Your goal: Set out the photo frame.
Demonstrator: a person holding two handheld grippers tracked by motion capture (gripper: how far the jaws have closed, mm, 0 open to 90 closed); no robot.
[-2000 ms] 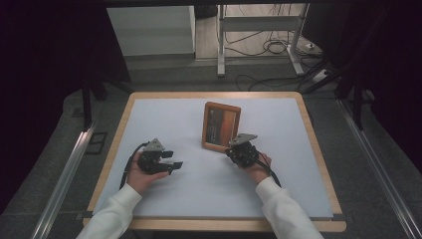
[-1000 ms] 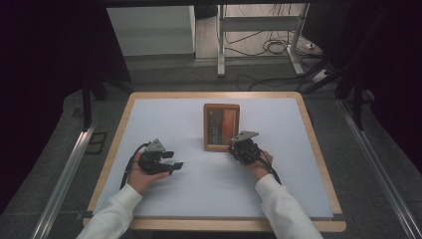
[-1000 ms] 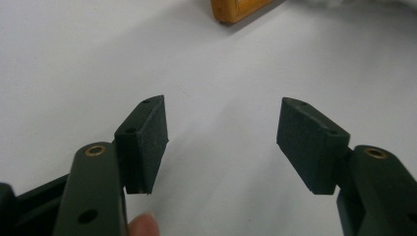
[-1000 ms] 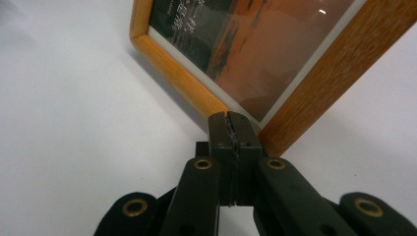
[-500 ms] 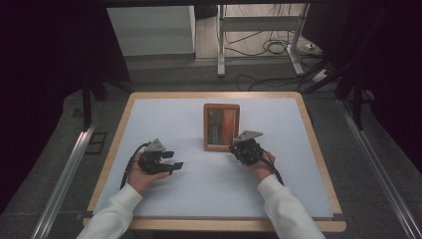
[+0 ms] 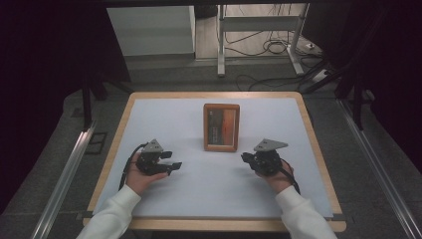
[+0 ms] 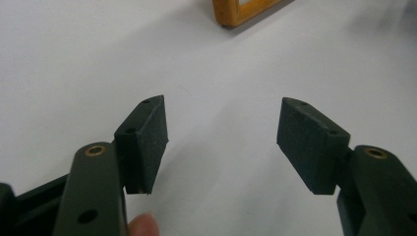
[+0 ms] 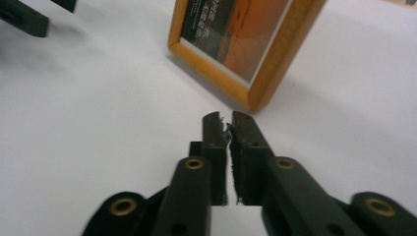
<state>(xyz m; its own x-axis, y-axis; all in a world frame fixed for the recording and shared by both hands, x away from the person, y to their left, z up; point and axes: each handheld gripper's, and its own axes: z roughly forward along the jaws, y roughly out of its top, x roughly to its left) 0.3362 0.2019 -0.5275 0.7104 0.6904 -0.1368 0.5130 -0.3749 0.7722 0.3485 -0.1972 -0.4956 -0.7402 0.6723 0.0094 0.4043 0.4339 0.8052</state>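
Here, the wooden picture frame (image 6: 221,127) lies flat mid-table, between and just ahead of 2 grippers. Left gripper (image 7: 221,142) spread wide, holding nothing; right gripper (image 8: 230,157) pressed together, empty, likely resting clear of the frame.

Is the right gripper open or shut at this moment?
Shut. In the right gripper view the right gripper has its two jaws pressed together, nothing between them, their tips short of the picture frame.

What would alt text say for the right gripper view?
Two black jaws of the right gripper pressed together over a white table surface, pointing toward the corner of a wooden picture frame that holds an orange-toned picture.
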